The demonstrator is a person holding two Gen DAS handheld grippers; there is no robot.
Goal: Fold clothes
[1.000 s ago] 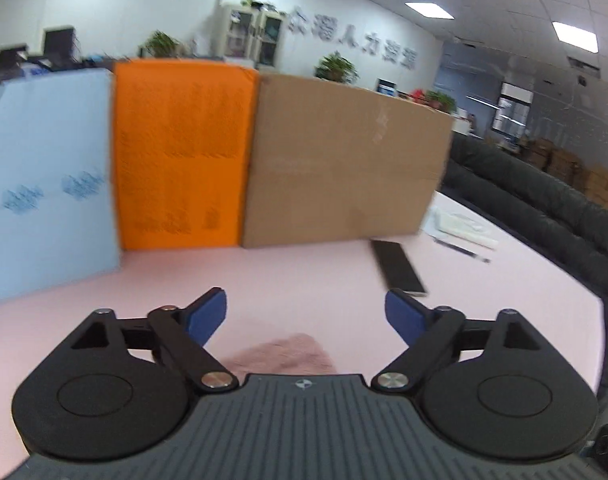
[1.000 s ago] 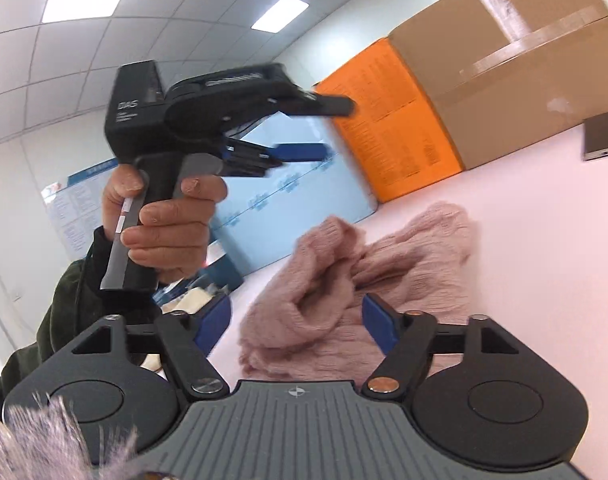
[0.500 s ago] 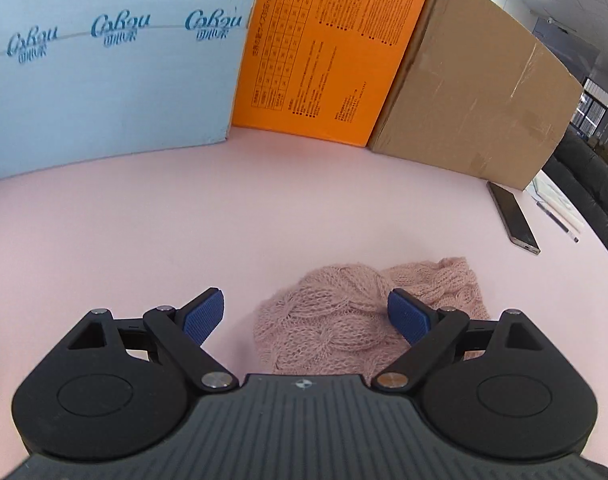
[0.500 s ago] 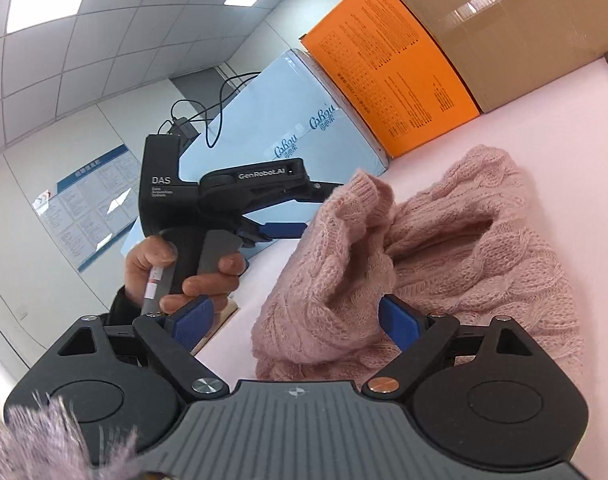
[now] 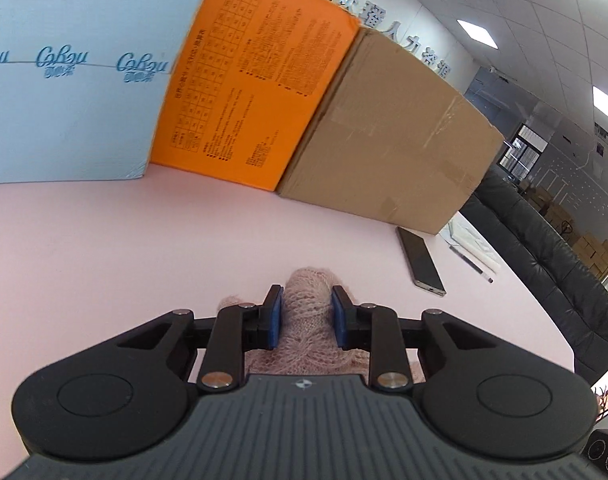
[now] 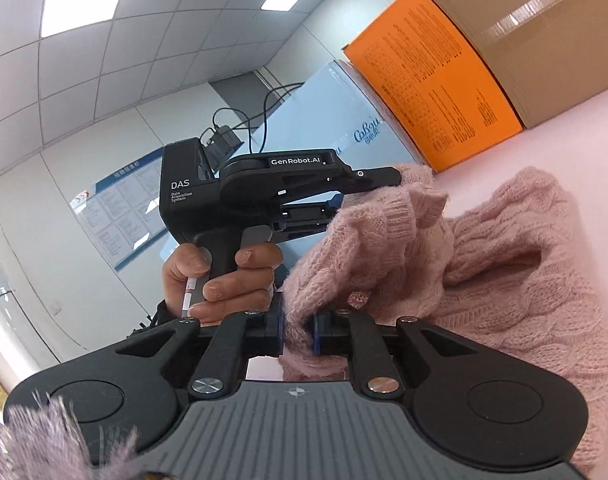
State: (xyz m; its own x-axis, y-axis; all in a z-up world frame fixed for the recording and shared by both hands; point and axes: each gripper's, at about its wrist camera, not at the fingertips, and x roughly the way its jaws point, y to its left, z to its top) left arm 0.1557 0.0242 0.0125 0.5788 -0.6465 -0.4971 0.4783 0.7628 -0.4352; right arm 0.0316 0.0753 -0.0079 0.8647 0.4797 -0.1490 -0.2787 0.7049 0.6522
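A pink cable-knit sweater (image 6: 524,300) lies bunched on the pink table (image 5: 143,248). In the left wrist view my left gripper (image 5: 306,316) is low over it, jaws closing, and a raised fold of the sweater (image 5: 308,292) fills the gap between the blue pads. My right gripper (image 6: 297,332) is closing too and pinches a near edge of the knit between its pads. The right wrist view also shows the left gripper (image 6: 368,190), held by a hand (image 6: 231,280), with its fingertips buried in a lifted ribbed part of the sweater.
A light blue box (image 5: 63,92), an orange box (image 5: 255,92) and a brown cardboard box (image 5: 392,140) stand in a row along the table's far side. A phone (image 5: 422,260) and papers with a pen (image 5: 472,248) lie at the right. A black sofa (image 5: 544,248) runs beyond.
Both grippers went from wide open to closed on the sweater. The left one tipped down and sank onto the knit; the right one edged in to the sweater's near edge.
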